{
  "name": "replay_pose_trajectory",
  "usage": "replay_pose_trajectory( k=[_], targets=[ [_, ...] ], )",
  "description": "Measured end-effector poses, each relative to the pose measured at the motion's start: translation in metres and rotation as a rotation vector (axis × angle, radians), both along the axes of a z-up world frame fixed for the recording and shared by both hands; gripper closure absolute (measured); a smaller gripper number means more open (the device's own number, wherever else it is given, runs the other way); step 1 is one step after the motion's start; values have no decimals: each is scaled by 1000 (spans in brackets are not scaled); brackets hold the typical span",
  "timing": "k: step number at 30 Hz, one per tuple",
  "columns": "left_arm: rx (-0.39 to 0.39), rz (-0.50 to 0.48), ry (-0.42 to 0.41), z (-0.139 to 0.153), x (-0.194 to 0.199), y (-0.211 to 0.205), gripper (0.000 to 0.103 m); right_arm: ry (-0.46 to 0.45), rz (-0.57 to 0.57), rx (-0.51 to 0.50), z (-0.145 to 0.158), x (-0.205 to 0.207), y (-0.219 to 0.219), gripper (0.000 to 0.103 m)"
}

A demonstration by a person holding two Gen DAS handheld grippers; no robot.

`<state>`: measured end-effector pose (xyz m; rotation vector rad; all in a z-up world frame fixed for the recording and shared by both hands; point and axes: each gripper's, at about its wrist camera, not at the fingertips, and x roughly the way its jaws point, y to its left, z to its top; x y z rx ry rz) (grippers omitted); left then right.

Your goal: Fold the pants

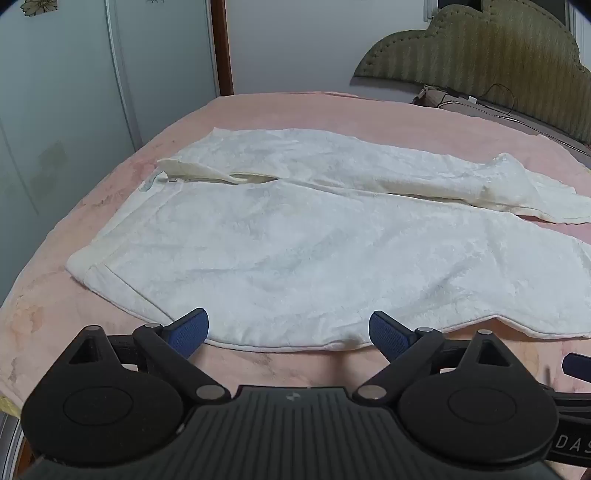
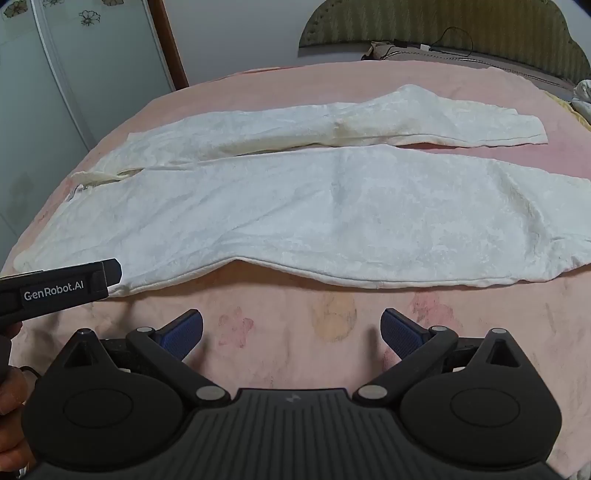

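The pants (image 2: pixel 332 206) lie flat and unfolded on the pink blanket (image 2: pixel 295 332), waist toward the wardrobe (image 2: pixel 55 92), both legs running toward the headboard (image 2: pixel 443 29) side. No fold looks made yet, so this reads as the opening step: picking a hold on the near leg.

The left gripper (image 1: pixel 288 332) hovers with jaws spread wide, nothing between them, its blue pads (image 1: pixel 192 330) just over the pants' near hem by the waist end. The right gripper (image 2: pixel 291 332) is likewise released and empty, short of the pants' near edge, over bare blanket.

The next move likely calls for both to pinch that near edge and carry it over the far leg.

A cable (image 2: pixel 454 40) and a pillow (image 2: pixel 424 55) sit by the headboard, well apart from the pants; nothing blocks the fold.
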<state>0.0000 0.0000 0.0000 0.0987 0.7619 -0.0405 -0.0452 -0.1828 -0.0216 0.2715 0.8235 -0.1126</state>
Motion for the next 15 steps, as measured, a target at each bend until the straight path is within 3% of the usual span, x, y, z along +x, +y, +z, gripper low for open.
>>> replay_pose_trajectory(
  k=[15],
  targets=[
    [-21, -2, -16, 1, -3, 0, 8, 22, -10, 25, -7, 3, -3, 0]
  ],
)
